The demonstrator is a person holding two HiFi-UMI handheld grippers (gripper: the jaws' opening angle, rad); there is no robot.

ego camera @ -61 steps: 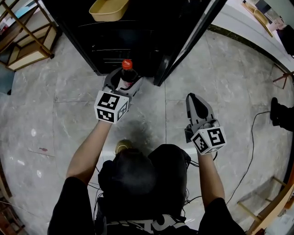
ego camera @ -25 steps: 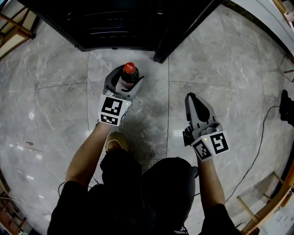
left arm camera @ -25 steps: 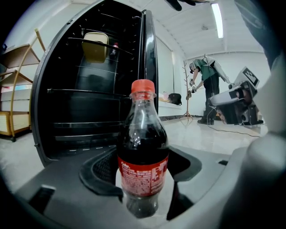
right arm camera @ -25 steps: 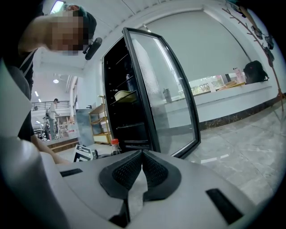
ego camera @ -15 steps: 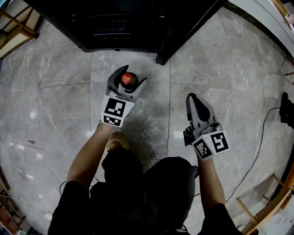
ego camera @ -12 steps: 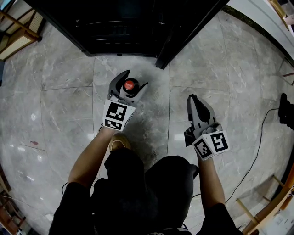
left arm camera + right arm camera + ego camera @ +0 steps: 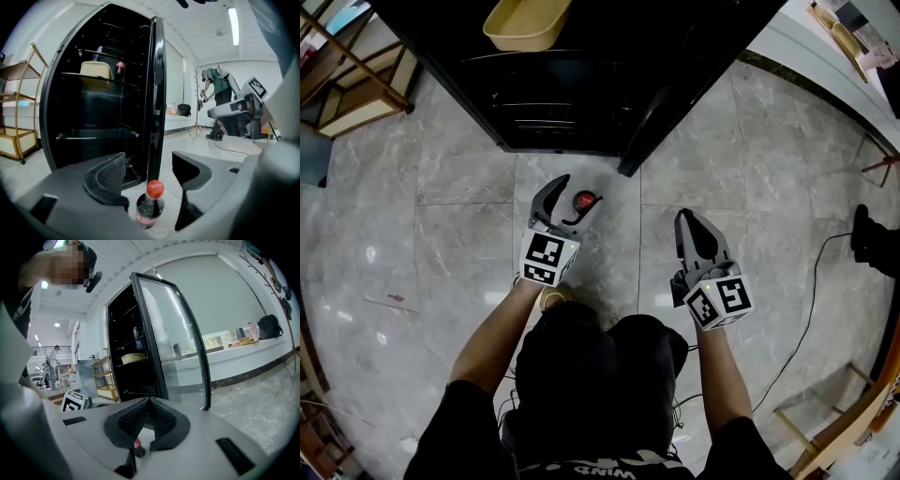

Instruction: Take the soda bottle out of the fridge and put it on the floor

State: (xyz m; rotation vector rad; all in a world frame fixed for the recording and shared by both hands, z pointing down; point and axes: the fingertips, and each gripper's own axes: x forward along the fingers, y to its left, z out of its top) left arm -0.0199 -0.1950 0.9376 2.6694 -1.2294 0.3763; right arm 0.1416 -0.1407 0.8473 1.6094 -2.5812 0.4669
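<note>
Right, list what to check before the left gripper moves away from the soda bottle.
1. Soda bottle out of the fridge: ok, it stands on the floor in front of it.
2. Bottle upright: ok, red cap on top.
3. Left gripper let go: ok, jaws apart, with the bottle low between them and neither pad pressing on it.
4. Right gripper free: ok, jaws together with nothing between them.
5. Fridge door shut: not ok, it stands open beside the bottle.
6. Bottle steady on the tile: cannot tell from a still.
</note>
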